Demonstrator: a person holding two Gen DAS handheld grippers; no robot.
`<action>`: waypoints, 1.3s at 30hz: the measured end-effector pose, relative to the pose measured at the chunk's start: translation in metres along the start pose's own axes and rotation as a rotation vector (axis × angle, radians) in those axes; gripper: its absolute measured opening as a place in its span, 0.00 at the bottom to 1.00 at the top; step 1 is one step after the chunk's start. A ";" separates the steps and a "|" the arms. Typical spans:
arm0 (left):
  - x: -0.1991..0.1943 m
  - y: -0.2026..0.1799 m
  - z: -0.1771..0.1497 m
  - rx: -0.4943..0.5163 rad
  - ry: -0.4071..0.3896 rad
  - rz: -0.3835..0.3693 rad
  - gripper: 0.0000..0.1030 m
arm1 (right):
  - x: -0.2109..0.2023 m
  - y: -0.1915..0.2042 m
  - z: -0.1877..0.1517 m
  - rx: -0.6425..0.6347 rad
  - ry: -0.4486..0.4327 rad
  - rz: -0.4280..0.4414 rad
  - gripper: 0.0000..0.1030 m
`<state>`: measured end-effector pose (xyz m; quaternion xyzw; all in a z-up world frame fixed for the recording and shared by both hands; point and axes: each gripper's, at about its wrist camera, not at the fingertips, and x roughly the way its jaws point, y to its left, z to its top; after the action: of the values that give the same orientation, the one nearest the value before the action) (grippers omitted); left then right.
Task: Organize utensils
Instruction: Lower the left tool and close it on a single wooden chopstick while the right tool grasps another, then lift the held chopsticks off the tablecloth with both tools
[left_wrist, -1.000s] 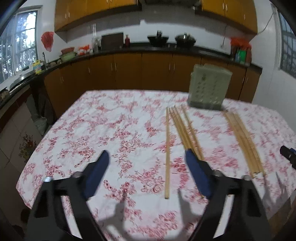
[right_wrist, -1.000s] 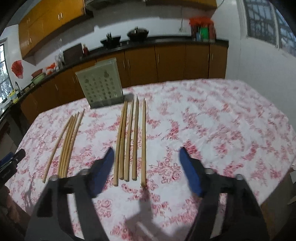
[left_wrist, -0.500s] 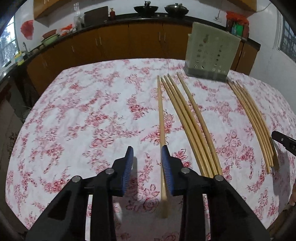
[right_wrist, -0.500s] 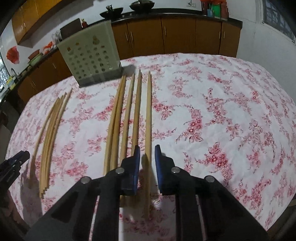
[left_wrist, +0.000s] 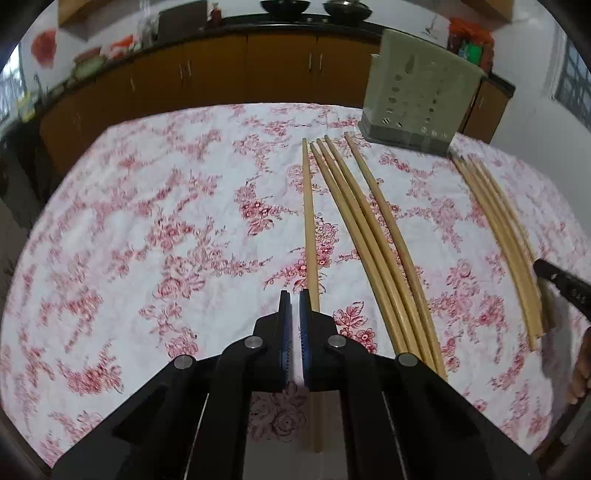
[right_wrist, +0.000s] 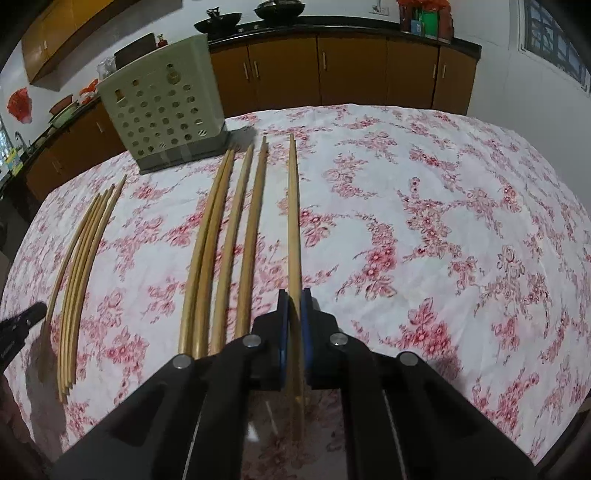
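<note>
Pick-up step in hand. The right gripper (right_wrist: 294, 295) is clenched on the outermost long tan wooden chopstick (right_wrist: 293, 221), which lies on the floral red-and-white tabletop (right_wrist: 443, 221) right of the pale green perforated plastic utensil holder (right_wrist: 162, 107). The left gripper (left_wrist: 294, 295) is pressed nearly closed beside another single tan chopstick (left_wrist: 309, 229) left of the holder (left_wrist: 417, 96); nothing is seen between its pads. Next, a lift and tip-down insertion into the holder is likely called for.

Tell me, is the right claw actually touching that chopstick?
Touching. In the right wrist view, the right claw has its blue pads closed on the rightmost chopstick, which runs straight between them with no gap on either side.
</note>
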<state>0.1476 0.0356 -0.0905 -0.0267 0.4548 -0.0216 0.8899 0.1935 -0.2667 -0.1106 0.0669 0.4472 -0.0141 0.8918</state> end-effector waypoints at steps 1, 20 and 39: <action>-0.003 0.003 -0.001 -0.017 -0.007 -0.023 0.06 | 0.000 -0.001 0.001 0.005 0.001 0.004 0.08; 0.003 0.004 0.002 0.019 0.017 -0.011 0.08 | 0.003 -0.001 0.002 -0.024 -0.016 -0.004 0.08; 0.017 0.011 0.021 0.033 -0.039 0.032 0.08 | 0.011 -0.014 0.014 -0.021 -0.045 -0.043 0.10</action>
<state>0.1750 0.0465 -0.0930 -0.0053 0.4372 -0.0144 0.8992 0.2104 -0.2823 -0.1128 0.0475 0.4286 -0.0298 0.9018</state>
